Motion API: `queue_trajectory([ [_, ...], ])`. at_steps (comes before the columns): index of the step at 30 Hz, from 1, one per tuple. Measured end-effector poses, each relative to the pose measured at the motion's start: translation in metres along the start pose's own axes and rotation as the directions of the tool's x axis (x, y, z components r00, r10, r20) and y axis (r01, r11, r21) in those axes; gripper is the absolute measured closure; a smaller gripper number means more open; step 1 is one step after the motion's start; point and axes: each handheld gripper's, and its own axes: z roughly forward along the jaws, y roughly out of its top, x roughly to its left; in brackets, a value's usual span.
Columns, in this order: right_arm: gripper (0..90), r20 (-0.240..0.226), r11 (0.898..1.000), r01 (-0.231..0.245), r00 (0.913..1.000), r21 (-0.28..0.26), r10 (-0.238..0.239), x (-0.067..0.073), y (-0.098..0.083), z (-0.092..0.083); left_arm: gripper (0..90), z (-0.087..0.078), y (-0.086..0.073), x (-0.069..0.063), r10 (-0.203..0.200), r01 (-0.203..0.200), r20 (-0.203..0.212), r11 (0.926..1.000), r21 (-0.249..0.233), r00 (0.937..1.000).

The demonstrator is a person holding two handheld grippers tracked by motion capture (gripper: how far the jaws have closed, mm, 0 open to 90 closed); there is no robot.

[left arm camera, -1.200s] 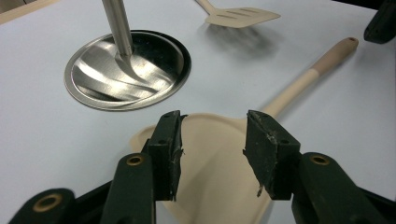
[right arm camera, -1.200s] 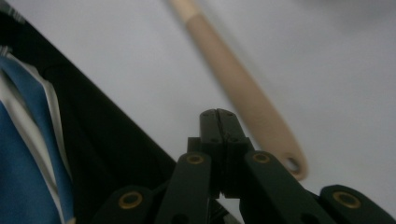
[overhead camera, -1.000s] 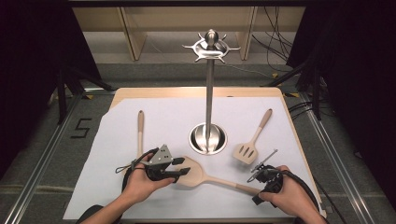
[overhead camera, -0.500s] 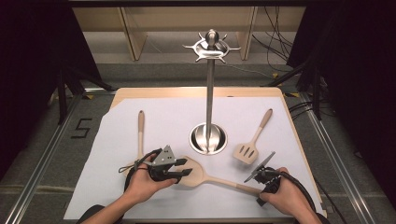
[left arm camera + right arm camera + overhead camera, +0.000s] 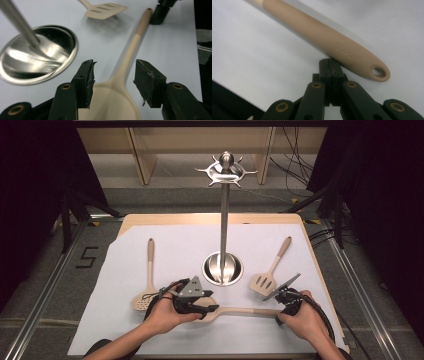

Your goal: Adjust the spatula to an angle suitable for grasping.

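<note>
Two grippers work one long beige spoon (image 5: 235,310) lying across the near edge of the worktop (image 5: 180,245), bowl to the left, handle to the right. The left gripper (image 5: 113,83) sits over the bowl, its jaws spread and just now opening wider, the neck of the spoon lying loose between them, neither pad pressing it. Over on the right, the right gripper (image 5: 331,72) has its jaws pressed together, their tips right against the handle end beside the hanging hole, probably to nudge or steady it rather than lift it. White sheeting covers the worktop; a steel hanging stand (image 5: 223,245) rises mid-table, a slotted turner (image 5: 270,270) to its right, a slotted spoon (image 5: 146,280) on the left. Dark curtains and loose cables ring the room.
</note>
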Motion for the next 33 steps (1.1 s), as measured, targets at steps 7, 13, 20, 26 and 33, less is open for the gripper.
queue_trajectory([
  [7,90.0,0.008,0.997,-0.042,0.9991,-0.066,0.043,-0.003,0.005,0.001,45.6,0.028,0.014,-0.002,0.009,-0.015,0.078,0.9967,0.079,0.9969],
  [13,90.0,0.015,0.996,-0.030,0.9994,-0.082,0.031,-0.004,0.005,0.002,45.4,0.039,0.024,-0.002,0.037,-0.047,0.091,0.9925,0.113,0.9952],
  [20,76.8,-0.005,0.999,-0.017,0.9998,-0.036,0.017,-0.002,-0.004,-0.010,46.1,0.072,0.045,-0.006,0.097,-0.127,0.136,0.9636,0.235,0.9860],
  [26,75.4,-0.016,0.997,-0.046,0.9988,-0.057,0.046,-0.004,-0.010,-0.022,50.7,0.094,0.053,-0.009,0.124,-0.169,0.156,0.9315,0.322,0.9800],
  [33,73.9,-0.034,0.992,-0.107,0.9939,-0.061,0.105,-0.005,-0.011,-0.030,55.2,0.102,0.052,-0.008,0.156,-0.208,0.165,0.9027,0.376,0.9739],
])
